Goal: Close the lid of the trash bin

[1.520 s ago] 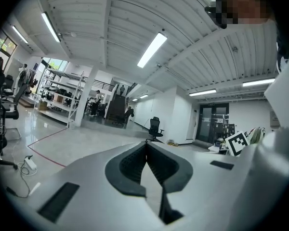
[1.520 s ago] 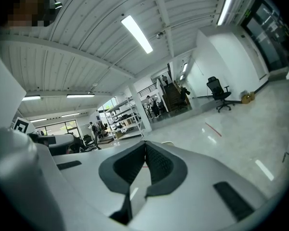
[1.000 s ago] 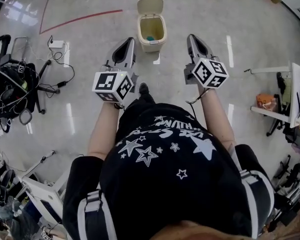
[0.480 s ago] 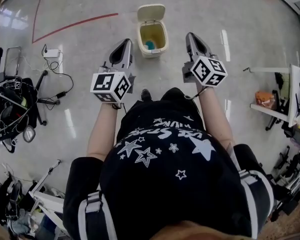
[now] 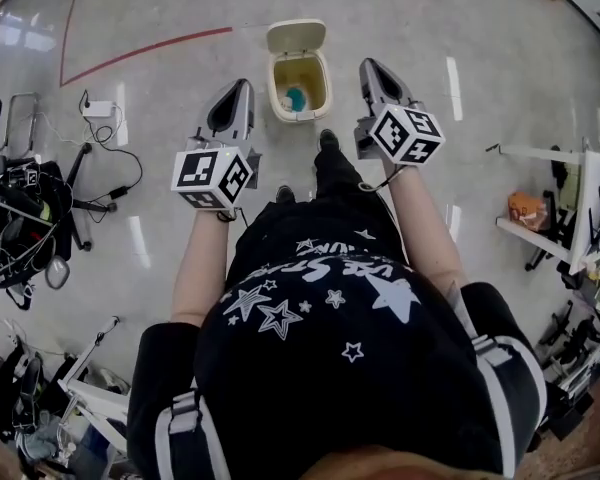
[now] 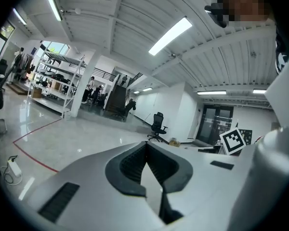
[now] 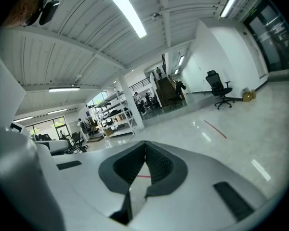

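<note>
A small cream trash bin (image 5: 299, 86) stands on the floor just ahead of me, its lid (image 5: 296, 36) swung up and back, something blue lying inside. My left gripper (image 5: 237, 91) hovers to the bin's left and my right gripper (image 5: 367, 68) to its right, both above floor level and apart from it. In the left gripper view the left gripper (image 6: 145, 146) has its jaws together with nothing between them. The right gripper (image 7: 145, 144) looks the same in its own view. Neither gripper view shows the bin.
A red line (image 5: 145, 48) crosses the glossy floor at the upper left. Cables and a white power adapter (image 5: 98, 109) lie at the left beside dark equipment (image 5: 20, 213). White shelving (image 5: 570, 218) stands at the right. My foot (image 5: 327, 140) is near the bin's front.
I have stepped closer to the bin, which now lies between the two grippers. Both grippers stayed shut and kept their spacing.
</note>
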Available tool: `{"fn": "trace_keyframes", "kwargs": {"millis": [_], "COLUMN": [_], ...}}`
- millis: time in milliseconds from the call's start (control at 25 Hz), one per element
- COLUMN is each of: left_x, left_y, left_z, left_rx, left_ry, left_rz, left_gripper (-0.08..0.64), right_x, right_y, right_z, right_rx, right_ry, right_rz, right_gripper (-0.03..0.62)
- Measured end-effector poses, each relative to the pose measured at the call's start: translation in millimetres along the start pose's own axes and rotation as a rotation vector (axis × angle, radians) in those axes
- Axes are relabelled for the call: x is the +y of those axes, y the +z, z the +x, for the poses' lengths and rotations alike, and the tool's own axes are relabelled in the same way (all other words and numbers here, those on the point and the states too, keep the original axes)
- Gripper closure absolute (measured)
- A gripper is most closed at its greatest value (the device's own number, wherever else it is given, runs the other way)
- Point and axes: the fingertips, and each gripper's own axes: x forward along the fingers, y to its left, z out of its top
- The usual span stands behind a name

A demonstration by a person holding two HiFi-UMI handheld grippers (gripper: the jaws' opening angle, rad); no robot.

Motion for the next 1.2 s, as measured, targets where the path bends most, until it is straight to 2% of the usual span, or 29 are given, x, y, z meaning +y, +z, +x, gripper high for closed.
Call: {"fn": "trace_keyframes", "kwargs": {"millis": [240,400,560,840,1040,1200], "left_x": [14.2,14.4,12.8,23.1,30.4,52.0], "left_y": [-6.2,-11.4,-14.6,-35.8,-57.6,-77.5], "left_z": [48.8,81.5,110.9,144.2,164.4,181.4], "left_rx": [0.031,0.058,0.067,0.091,0.14,0.172], "left_ry": [0.064,0.097,0.125,0.225,0.219,0.193], "left_rz": [0.003,0.034,0.043,0.035,0.047,0.015], "left_gripper": [0.549,0.548,0.548,0.548,0.548,0.549], "right_x": [-27.1,-46.1,-72.5,-101.5,-109.4,-110.5], "right_y": [15.4,23.6,11.7,-9.5,-28.0,-41.1], "right_z": [49.9,72.4,96.4,130.7,149.0,170.5], "right_rx": [0.031,0.058,0.119,0.207,0.264,0.288], "right_ry": [0.052,0.084,0.129,0.167,0.17,0.157], "right_rz": [-0.026,-0.016,0.008,-0.009,-0.028,-0.059], "right_gripper": [0.586,0.586,0.586,0.586,0.586,0.586]}}
